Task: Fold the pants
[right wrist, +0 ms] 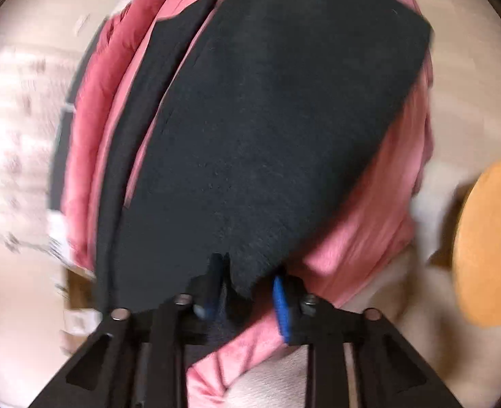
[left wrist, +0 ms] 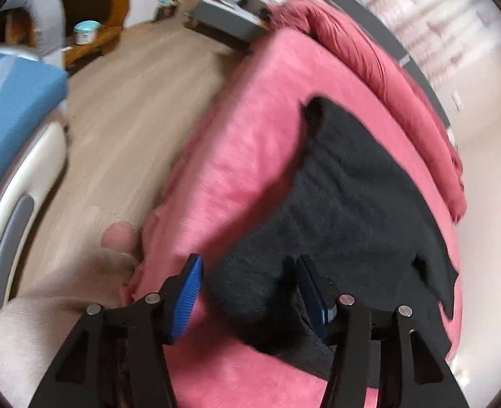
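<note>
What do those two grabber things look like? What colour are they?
Both the left gripper and right gripper have black angular frames with round silver bolts. Each has two flat blue fingers with ribbed pads. No cables or markings show.

Pink bed (left wrist: 250,142) on wood floor (left wrist: 121,142); dark pants (left wrist: 345,204) spread flat on it, rumpled pink duvet (left wrist: 369,54) along far edge.

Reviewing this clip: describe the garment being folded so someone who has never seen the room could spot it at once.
Find the bed covered in pink bedding, beside the wooden floor. The pants lie spread on top of that pink cover, with both grippers, left and right, at their near edge. They are the only dark charcoal item there; everything around them is pink.
</note>
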`<move>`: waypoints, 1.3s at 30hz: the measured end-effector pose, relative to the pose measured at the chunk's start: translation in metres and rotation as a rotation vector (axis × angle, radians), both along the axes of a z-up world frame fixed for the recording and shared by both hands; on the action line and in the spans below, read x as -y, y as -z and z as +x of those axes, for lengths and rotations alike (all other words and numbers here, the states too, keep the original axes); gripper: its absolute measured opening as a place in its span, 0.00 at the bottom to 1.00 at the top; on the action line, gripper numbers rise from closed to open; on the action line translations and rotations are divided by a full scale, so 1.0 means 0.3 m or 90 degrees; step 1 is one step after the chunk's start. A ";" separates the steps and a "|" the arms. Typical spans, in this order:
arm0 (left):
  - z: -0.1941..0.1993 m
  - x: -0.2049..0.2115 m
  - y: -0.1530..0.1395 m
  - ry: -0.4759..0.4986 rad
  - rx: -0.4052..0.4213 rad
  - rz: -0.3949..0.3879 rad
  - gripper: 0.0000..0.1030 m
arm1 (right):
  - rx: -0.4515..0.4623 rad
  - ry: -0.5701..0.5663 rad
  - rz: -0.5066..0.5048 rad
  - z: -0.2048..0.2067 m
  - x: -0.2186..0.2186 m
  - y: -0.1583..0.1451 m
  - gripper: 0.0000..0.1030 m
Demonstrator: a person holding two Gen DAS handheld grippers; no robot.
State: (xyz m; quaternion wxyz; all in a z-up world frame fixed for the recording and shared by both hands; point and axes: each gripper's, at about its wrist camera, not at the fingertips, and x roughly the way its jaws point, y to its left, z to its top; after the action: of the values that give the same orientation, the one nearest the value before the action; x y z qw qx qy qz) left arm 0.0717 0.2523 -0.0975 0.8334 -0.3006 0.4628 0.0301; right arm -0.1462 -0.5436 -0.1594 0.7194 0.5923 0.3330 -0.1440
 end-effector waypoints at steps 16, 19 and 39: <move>0.135 0.261 -0.152 0.134 0.072 0.182 0.82 | -0.070 0.056 -0.194 -0.022 0.122 -0.192 0.40; 0.199 0.307 -0.167 0.146 0.072 0.180 0.88 | -0.069 -0.019 -0.217 0.165 0.073 -0.227 0.40; 0.793 0.166 -0.122 0.051 -0.025 0.112 0.96 | -0.167 -0.291 -0.479 1.100 -0.129 -0.405 0.46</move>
State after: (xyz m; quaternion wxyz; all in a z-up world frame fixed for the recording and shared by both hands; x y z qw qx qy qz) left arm 0.3098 0.2024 -0.0610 0.8477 -0.2070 0.4864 0.0435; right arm 0.1837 -0.5048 -0.0379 0.8495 0.1782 0.4680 -0.1659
